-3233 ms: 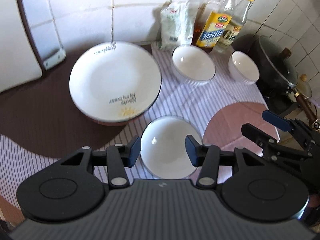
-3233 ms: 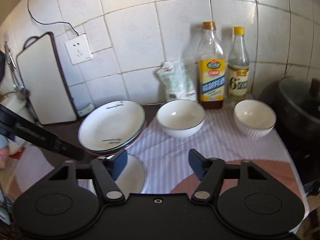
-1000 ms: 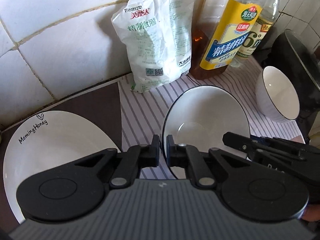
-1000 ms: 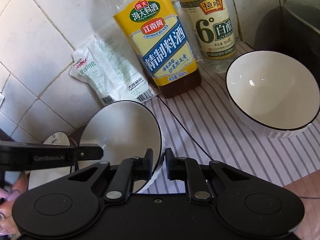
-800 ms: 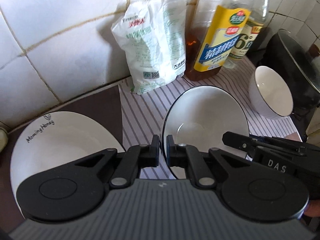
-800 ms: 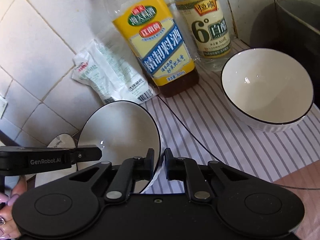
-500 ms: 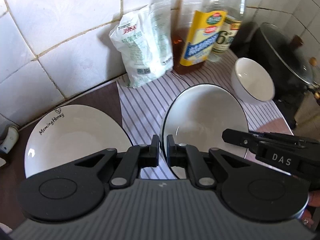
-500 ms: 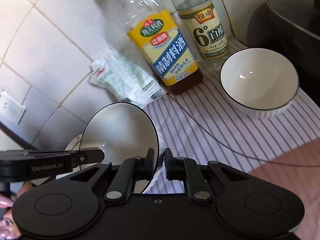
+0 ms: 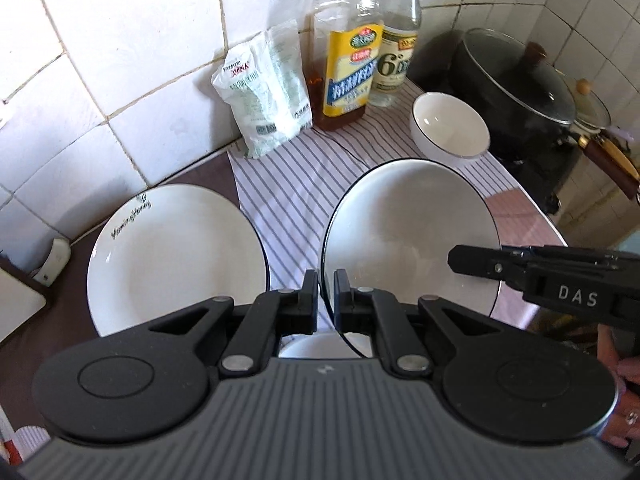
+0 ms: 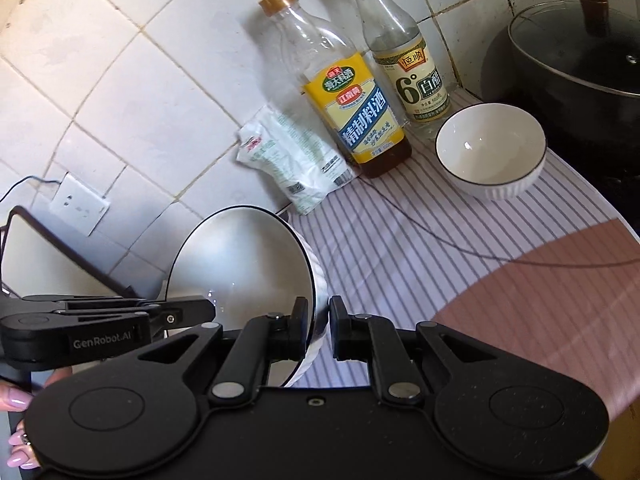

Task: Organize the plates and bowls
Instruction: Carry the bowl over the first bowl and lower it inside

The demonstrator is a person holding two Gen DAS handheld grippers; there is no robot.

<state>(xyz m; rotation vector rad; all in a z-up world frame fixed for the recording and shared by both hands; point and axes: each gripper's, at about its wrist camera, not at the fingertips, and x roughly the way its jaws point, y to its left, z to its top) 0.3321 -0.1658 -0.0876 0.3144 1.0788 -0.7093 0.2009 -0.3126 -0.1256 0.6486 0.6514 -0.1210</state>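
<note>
Both grippers hold one white bowl with a dark rim (image 9: 408, 232), lifted off the counter. My left gripper (image 9: 326, 292) is shut on its left rim. My right gripper (image 10: 319, 322) is shut on its right rim; the bowl (image 10: 244, 264) tilts left in the right wrist view. The right gripper (image 9: 472, 258) also shows at the bowl's right in the left wrist view. A large white plate (image 9: 172, 256) lies to the left. A second small bowl (image 9: 450, 130) (image 10: 490, 150) stands at the back right. Part of a small white dish (image 9: 316, 348) shows under the held bowl.
A striped cloth (image 9: 296, 184) covers the counter. Against the tiled wall stand a white bag (image 9: 264, 88), a yellow-labelled bottle (image 9: 348, 68) and a vinegar bottle (image 9: 396, 52). A black pot with glass lid (image 9: 516, 92) sits at the right. A wall socket (image 10: 80, 204) is left.
Both grippers closed on the bowl's rim and have lifted it up and back toward me, away from the wall. The bottles and second bowl now look farther off.
</note>
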